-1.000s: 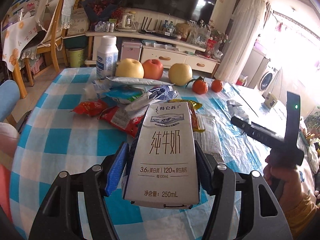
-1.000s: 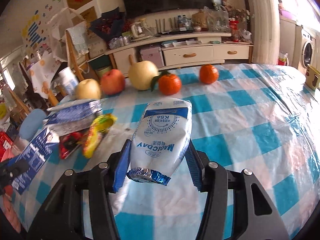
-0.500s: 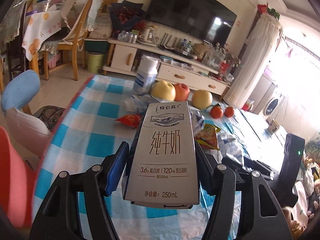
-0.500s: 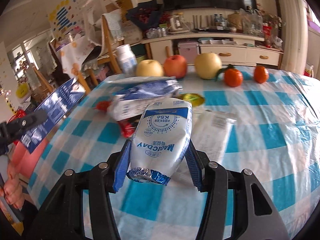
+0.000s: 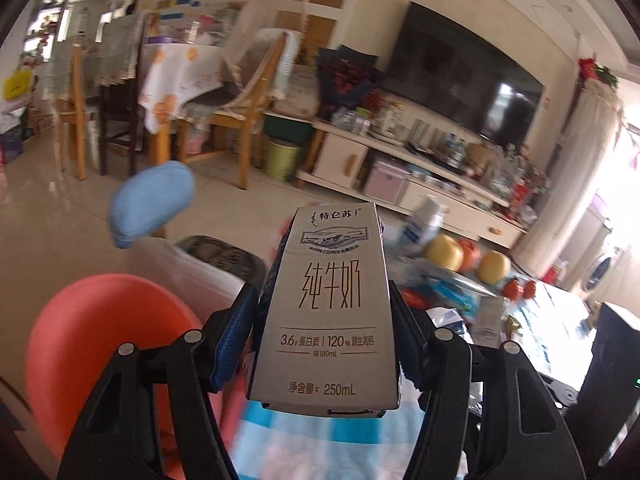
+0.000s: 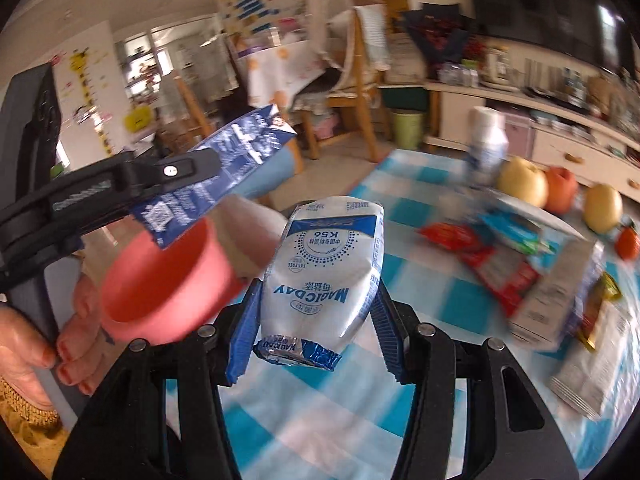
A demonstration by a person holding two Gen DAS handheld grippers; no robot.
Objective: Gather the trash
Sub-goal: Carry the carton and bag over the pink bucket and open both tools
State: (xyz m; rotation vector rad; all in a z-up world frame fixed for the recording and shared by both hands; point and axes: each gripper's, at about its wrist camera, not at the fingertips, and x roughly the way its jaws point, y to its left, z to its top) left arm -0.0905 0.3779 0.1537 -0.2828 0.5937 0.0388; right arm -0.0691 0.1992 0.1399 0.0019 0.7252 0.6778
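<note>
Glossy pale floor (image 5: 48, 240), wooden chairs (image 5: 224, 120), dark wall television (image 5: 460, 76) above a white cabinet (image 5: 404, 172).

The black left gripper with blue pads (image 5: 326, 316) clamps a grey 250 mL milk carton (image 5: 326, 308) at frame centre. A round salmon-pink plastic bin (image 5: 100, 344) sits lower left. Yellow and red fruit (image 5: 464, 258) and wrappers lie on the blue-checked tablecloth (image 5: 312, 440) at right.

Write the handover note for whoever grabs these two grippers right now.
Left gripper: shut on the grey 250 mL milk carton, held near the salmon-pink plastic bin beside the table.
Right gripper: shut on the white-and-blue Magicday pouch, above the blue-checked tablecloth.
Done: two pieces picked up; neither dropped yet.
Left: release both into the bin, then collect the red snack wrappers and other packets by the fruit.
</note>
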